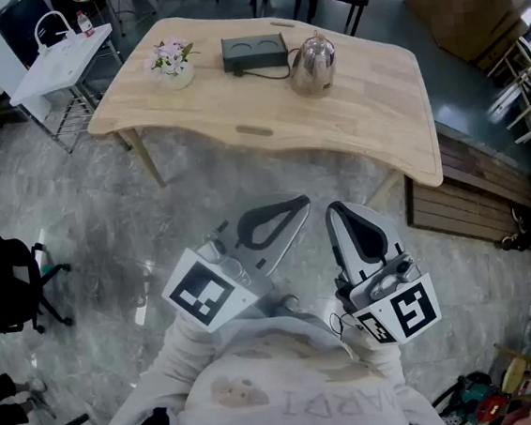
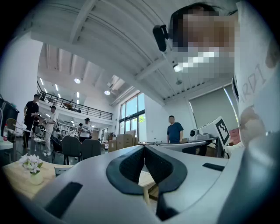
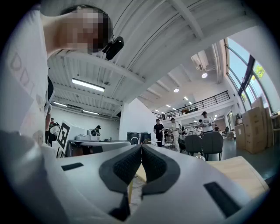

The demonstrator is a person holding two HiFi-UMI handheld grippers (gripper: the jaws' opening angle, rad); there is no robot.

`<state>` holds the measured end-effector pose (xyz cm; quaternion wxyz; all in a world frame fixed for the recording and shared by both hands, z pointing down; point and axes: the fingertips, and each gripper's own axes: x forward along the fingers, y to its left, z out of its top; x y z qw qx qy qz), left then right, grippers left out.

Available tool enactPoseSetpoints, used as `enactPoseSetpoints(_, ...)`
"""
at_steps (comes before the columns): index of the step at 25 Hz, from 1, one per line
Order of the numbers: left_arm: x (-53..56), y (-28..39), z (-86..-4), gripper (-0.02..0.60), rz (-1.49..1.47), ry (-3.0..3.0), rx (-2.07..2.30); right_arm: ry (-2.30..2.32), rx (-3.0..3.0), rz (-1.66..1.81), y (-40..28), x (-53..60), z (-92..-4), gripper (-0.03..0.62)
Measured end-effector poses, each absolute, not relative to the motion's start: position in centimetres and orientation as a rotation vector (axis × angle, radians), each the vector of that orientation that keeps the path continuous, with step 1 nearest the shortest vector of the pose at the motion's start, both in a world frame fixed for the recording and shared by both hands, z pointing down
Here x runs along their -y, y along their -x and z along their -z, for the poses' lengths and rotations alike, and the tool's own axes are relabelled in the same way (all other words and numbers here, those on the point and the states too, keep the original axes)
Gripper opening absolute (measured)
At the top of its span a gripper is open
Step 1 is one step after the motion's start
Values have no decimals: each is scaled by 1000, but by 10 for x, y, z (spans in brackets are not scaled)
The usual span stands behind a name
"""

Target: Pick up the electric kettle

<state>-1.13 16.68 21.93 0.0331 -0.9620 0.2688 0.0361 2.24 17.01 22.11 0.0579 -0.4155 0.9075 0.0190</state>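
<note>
Both tongs shut and empty, kettle (image 1: 313,63) not reached yet
Side by side, left tongs (image 1: 295,204) and right tongs (image 1: 334,211); kettle's well ahead of both on the table (image 1: 368,111). Next, I'd guess: step closer, open one for the handle.

Bright daylight, sharp focus (fisheye-warped edges)

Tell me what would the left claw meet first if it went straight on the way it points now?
Probably nothing near: the shut left claw points level above the light wooden table into open room, though depth is unclear.
</note>
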Motion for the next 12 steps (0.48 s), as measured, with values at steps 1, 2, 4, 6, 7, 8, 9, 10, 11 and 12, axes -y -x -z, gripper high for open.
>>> enactPoseSetpoints(1, -167, 12, -220, 12, -115, 2962, -825, 1260, -2748, -59, -22, -170, -221, 18)
enactPoseSetpoints(2, -166, 13, -220, 12, -119, 2965, -824, 1260, -2747, -61, -21, -170, -221, 18)
enactPoseSetpoints(4, -165, 16, -220, 12, -127, 2971, -823, 1265, -2747, -62, -18, -169, -222, 18)
enactPoseSetpoints(6, -162, 19, -221, 12, -131, 2973, -823, 1270, -2750, -62, -16, -167, -223, 18)
enactPoseSetpoints(7, -161, 19, -221, 12, -131, 2972, -823, 1272, -2751, -62, -16, -166, -223, 18)
enactPoseSetpoints(8, -160, 20, -222, 12, -129, 2972, -822, 1273, -2752, -62, -15, -165, -224, 18)
enactPoseSetpoints(9, -159, 21, -222, 12, -128, 2974, -821, 1274, -2751, -62, -14, -164, -224, 18)
enactPoseSetpoints(10, -157, 22, -223, 12, -128, 2976, -819, 1274, -2750, -63, -13, -162, -224, 18)
enactPoseSetpoints(11, -155, 24, -223, 12, -129, 2977, -819, 1275, -2750, -62, -11, -160, -225, 18)
enactPoseSetpoints(12, -153, 25, -224, 12, -131, 2978, -819, 1277, -2751, -62, -10, -158, -225, 18)
